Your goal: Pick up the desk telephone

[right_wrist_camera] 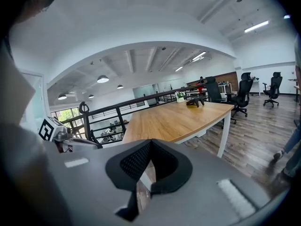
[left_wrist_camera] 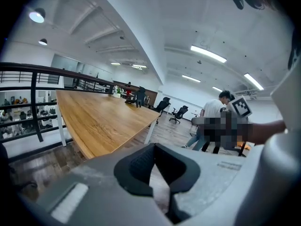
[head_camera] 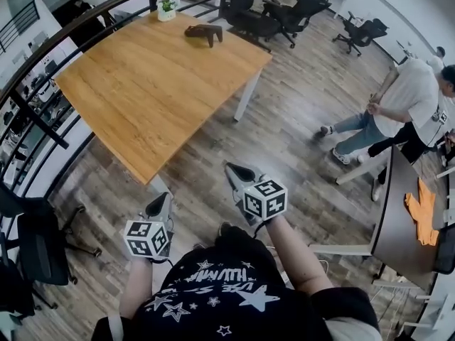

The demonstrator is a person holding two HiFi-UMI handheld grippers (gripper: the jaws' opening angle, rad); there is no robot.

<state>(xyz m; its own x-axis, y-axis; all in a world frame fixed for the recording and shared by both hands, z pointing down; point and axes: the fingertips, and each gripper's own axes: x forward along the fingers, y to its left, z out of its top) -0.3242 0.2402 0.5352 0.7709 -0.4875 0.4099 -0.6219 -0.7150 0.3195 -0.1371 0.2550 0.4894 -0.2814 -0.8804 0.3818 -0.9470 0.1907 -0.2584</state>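
The desk telephone (head_camera: 204,33) is a dark object at the far end of the wooden table (head_camera: 149,91). It shows small and distant in the right gripper view (right_wrist_camera: 195,101) and in the left gripper view (left_wrist_camera: 139,97). Both grippers hang over the wood floor on the near side of the table, well short of the telephone. My left gripper (head_camera: 161,204) is shut with nothing in it; its jaws meet at the tips (left_wrist_camera: 153,146). My right gripper (head_camera: 237,172) is also shut and empty (right_wrist_camera: 150,141). Both point toward the table and slightly down.
A small potted plant (head_camera: 166,7) stands near the telephone. Black office chairs (head_camera: 249,13) sit beyond the table. A dark railing (head_camera: 43,55) runs along its left side. A person (head_camera: 405,98) stands at right beside a dark desk (head_camera: 389,212) with an orange cloth (head_camera: 423,215).
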